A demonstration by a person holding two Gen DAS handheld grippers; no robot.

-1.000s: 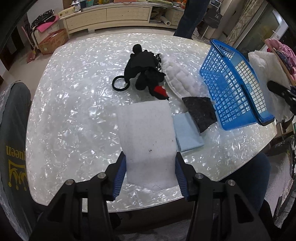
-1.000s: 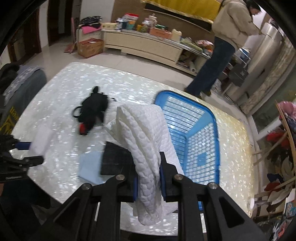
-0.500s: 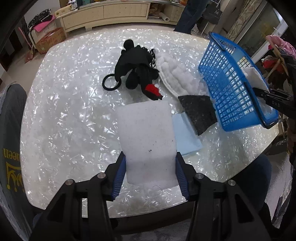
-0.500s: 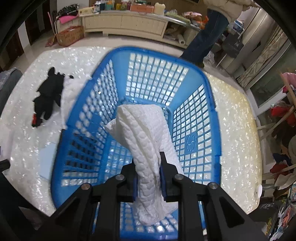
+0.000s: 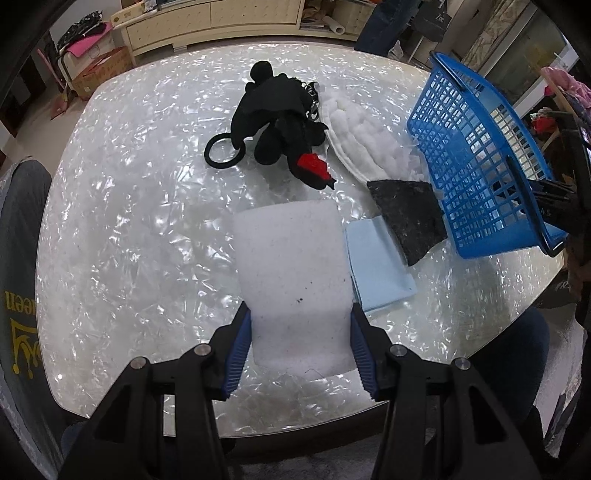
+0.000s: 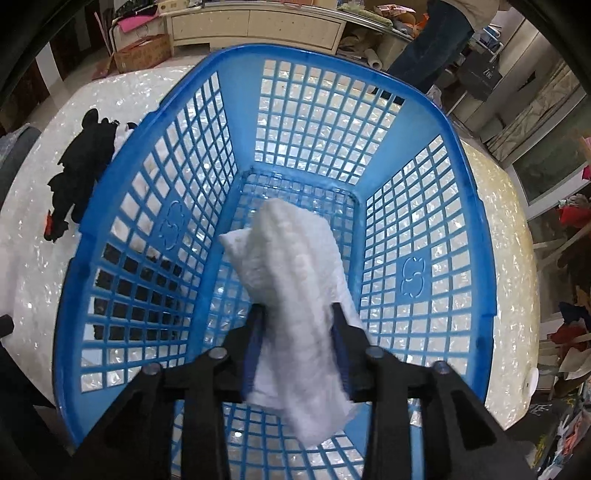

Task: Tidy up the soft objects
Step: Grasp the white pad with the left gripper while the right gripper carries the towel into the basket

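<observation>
White quilted cloth (image 6: 295, 302) lengthwise between just-opening right tongs (image 6: 297, 325), seemingly loose, over blue basket (image 6: 472, 206)

This was a lived-in home, likely a living or dining room. Beyond the fingers stretched a pearly table (image 5: 122, 206), and past its far edge stood a long cream cabinet (image 5: 221, 14) cluttered on top, a cardboard box (image 6: 142, 53) on the tiled floor, and a person (image 6: 432, 48) standing. Clothes (image 6: 572, 325) were heaped to the right.
</observation>
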